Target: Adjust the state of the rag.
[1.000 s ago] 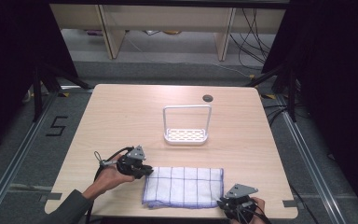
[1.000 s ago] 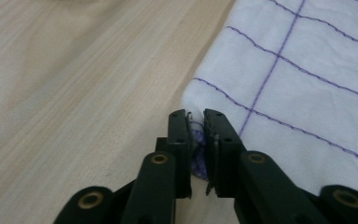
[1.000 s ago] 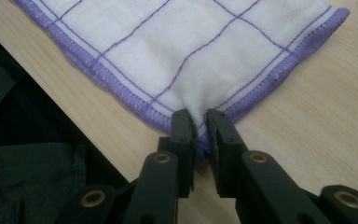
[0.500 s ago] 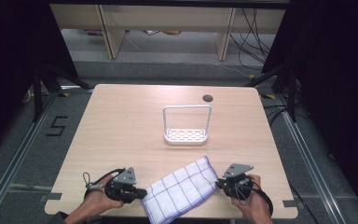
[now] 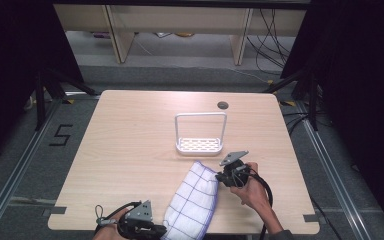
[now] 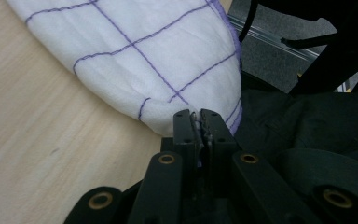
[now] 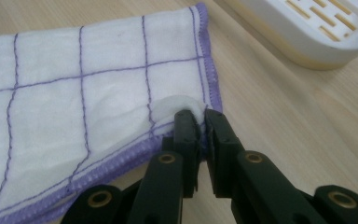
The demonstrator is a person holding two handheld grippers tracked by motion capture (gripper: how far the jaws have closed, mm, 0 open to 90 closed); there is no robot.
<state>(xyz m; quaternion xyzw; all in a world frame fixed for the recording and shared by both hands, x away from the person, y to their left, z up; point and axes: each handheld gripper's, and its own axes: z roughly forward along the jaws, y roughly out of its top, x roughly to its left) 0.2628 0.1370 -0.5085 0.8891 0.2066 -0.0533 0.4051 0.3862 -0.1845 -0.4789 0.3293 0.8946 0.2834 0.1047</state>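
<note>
High view: a white cloth with purple grid lines [image 5: 192, 202] is seen lying on the wooden table [image 5: 130, 150], stretched diagonally from the table's near edge at about 6 o'clock up toward the centre. Its far corner is clamped by the right gripper [image 5: 223, 177], which is held at about 4 o'clock from the table's middle, just below the white rack [image 5: 200, 134]. The near end of the cloth is clamped by the left gripper [image 5: 156, 231] at the table's front edge, at about 7 o'clock.

In the left gripper view, the jaws of the left gripper [image 6: 200, 116] are seen pressed together on a folded edge of the cloth [image 6: 144, 51], with fabric pinched between them; the cloth spreads away toward 11 o'clock over the table [image 6: 23, 140].

In the right gripper view, the right gripper [image 7: 199, 116] is seen closed on the cloth [image 7: 74, 93] close to its purple-hemmed corner, a small bulge of fabric being raised just above the tips. The base of the white rack [image 7: 321, 32] is seen at 2 o'clock, near the cloth's corner but apart from it.
</note>
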